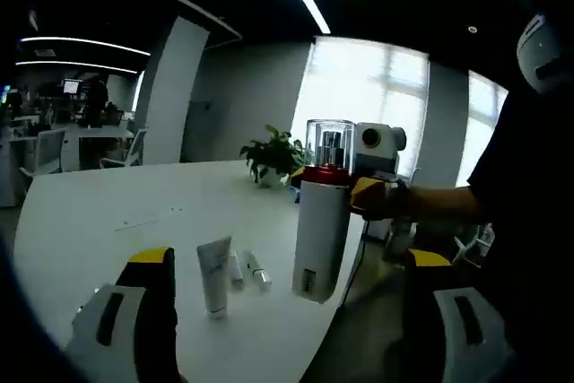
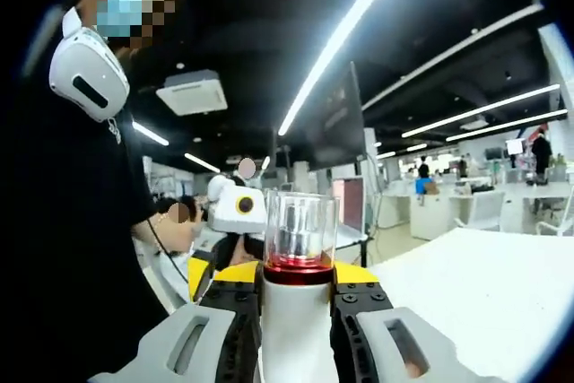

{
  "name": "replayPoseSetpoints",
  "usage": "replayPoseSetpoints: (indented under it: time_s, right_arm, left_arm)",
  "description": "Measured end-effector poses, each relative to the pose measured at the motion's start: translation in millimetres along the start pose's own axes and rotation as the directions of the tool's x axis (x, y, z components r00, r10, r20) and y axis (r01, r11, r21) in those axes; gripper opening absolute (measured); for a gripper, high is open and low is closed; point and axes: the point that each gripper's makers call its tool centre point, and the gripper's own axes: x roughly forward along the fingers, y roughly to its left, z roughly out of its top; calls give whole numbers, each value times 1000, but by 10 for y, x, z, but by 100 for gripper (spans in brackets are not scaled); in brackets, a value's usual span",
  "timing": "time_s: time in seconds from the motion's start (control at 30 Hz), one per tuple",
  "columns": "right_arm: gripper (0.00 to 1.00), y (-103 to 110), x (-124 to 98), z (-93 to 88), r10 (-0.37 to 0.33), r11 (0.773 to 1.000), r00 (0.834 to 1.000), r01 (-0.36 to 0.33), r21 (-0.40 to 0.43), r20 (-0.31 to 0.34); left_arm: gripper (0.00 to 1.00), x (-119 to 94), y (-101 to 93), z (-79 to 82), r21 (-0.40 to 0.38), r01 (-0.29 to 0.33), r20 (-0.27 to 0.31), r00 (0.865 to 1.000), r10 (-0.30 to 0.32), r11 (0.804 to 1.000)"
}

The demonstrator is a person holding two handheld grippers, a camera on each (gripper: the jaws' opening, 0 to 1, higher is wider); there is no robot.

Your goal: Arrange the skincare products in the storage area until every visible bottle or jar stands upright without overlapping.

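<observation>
Left gripper view: a white tube (image 1: 214, 273) stood cap-down on the white table (image 1: 108, 213), two small items lying beside it, a potted plant (image 1: 273, 157) behind; the left gripper (image 1: 287, 329) gaped wide, empty; the right gripper (image 1: 369, 187) gripped the tall white bottle (image 1: 320, 235) upright. Right gripper view: jaws clamped that bottle (image 2: 297, 311); clear cap (image 2: 300, 230) on top.

A white table (image 1: 108, 213) spreads across the left gripper view, with a potted plant (image 1: 273, 157) at its far edge in front of bright windows (image 1: 368, 96) and a broad white column (image 1: 170, 91) to the left. Desks and chairs (image 1: 54, 145) stand in the dim office beyond. In the right gripper view, long ceiling lights (image 2: 345, 29) run overhead, a ceiling air unit (image 2: 191, 91) hangs at left, and a dark monitor (image 2: 334, 123) stands behind.
</observation>
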Motion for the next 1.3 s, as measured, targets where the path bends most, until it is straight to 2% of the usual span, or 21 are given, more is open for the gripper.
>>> replayPoseSetpoints:
  time_s: [0.1,0.2,0.43,0.67,0.8,0.97,1.23,1.3]
  right_arm:
    - [20,-34,-51,-5,-13,1000,1000,13,-2,0]
    - [20,-67,-101,-18,-24,1000,1000,24,-3,-5]
    - [20,-150,-195,-30,-51,999,999,51,-10,0]
    - [20,-253,-264,-91,-76,997,997,76,-12,12]
    - [20,-316,-290,-170,-87,996,996,87,-15,9]
    - [20,-426,-311,-301,-98,995,995,98,-36,2]
    - [20,-626,-378,-511,-121,992,993,121,-20,8]
    - [20,-763,-413,-613,-125,992,992,125,-20,1]
  left_arm:
    - [99,-48,-16,-63,-1,-19,-9,1000,19,1000]
    - [99,-101,37,-203,7,-51,-52,997,51,999]
    - [99,-153,70,-292,-36,-74,-48,996,72,997]
    - [97,-251,163,-403,-77,-125,-38,992,123,989]
    - [97,-302,183,-467,-104,-148,-33,989,146,983]
    - [96,-354,256,-590,-111,-173,-54,984,168,979]
    - [95,-353,376,-736,-117,-196,-83,979,187,974]
    - [95,-336,423,-767,-118,-204,-86,977,194,972]
